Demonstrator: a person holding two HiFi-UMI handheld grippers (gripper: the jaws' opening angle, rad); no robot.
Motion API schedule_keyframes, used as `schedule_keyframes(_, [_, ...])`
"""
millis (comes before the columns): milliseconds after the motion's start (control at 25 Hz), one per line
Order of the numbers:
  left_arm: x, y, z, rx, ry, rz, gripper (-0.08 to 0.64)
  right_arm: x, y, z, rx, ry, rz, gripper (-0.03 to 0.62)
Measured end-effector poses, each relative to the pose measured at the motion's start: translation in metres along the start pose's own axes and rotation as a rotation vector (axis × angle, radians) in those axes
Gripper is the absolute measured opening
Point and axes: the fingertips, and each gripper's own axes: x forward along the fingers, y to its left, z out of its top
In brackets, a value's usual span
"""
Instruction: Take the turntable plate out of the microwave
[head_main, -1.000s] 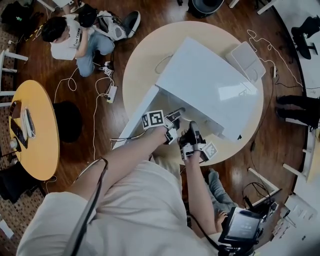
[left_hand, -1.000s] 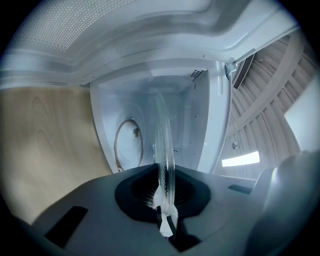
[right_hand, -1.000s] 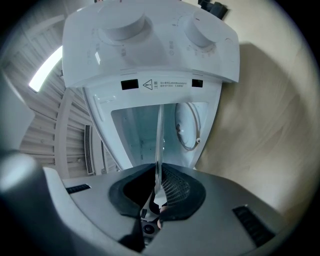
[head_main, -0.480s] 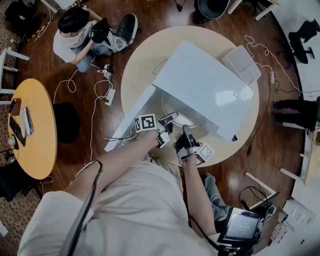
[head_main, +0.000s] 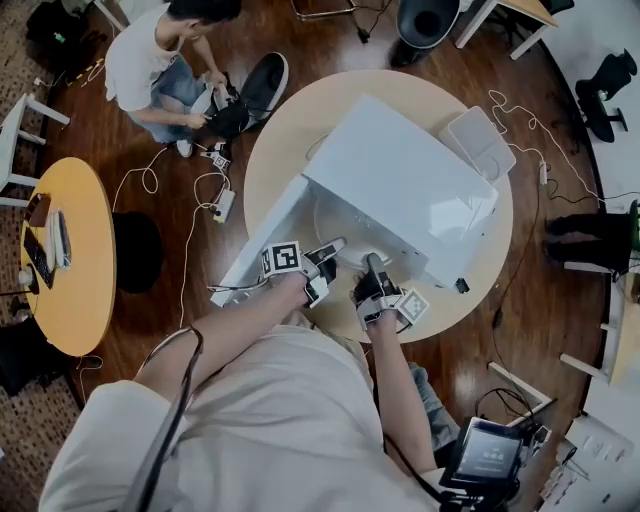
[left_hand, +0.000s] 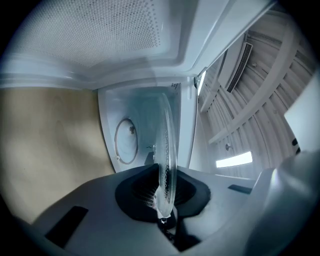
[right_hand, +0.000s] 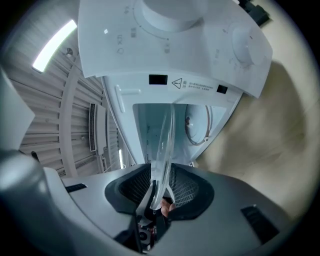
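The clear glass turntable plate (head_main: 345, 228) lies partway out of the white microwave (head_main: 410, 170), whose door (head_main: 262, 240) hangs open to the left. My left gripper (head_main: 325, 255) is shut on the plate's near rim; in the left gripper view the plate (left_hand: 167, 150) runs edge-on between the pads of the left gripper (left_hand: 165, 200). My right gripper (head_main: 372, 270) is at the rim beside it. Its jaws have just been opening, and in the right gripper view the plate (right_hand: 165, 145) still sits between the jaws of the right gripper (right_hand: 161, 192), with a gap on one side.
The microwave stands on a round pale table (head_main: 280, 130) with a flat white device (head_main: 480, 140) at its far edge. The roller ring (left_hand: 126, 141) rests on the cavity floor. A person (head_main: 160, 60) crouches at top left by cables and a power strip (head_main: 222, 205). A yellow table (head_main: 60, 260) stands at left.
My left gripper has drawn back from the microwave's opening with the plate's rim, and more glass shows outside the cavity. The right gripper has stayed in place. The person at top left has shifted.
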Motion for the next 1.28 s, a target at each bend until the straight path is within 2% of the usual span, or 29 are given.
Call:
schedule_keyframes(360, [-0.022,-0.007,-0.023,0.012,-0.002,0.007,0.034,-0.012,-0.002,0.015,0.014,0.004,-0.007,0.091])
schedule_keyframes(560, [-0.031,-0.008,-0.033,0.014,-0.015,0.011,0.034,-0.021,-0.009,0.020,-0.037,0.026,-0.030,0.091])
schedule_keyframes(840, [-0.038,-0.006,-0.049,0.012,-0.028,0.010,0.034,-0.032,-0.020,0.038,-0.056,0.005,-0.046,0.091])
schedule_keyframes(1280, [-0.072,-0.009,-0.067,-0.007,-0.021,0.009,0.034,-0.044,-0.021,0.037,-0.090,0.061,-0.082,0.091])
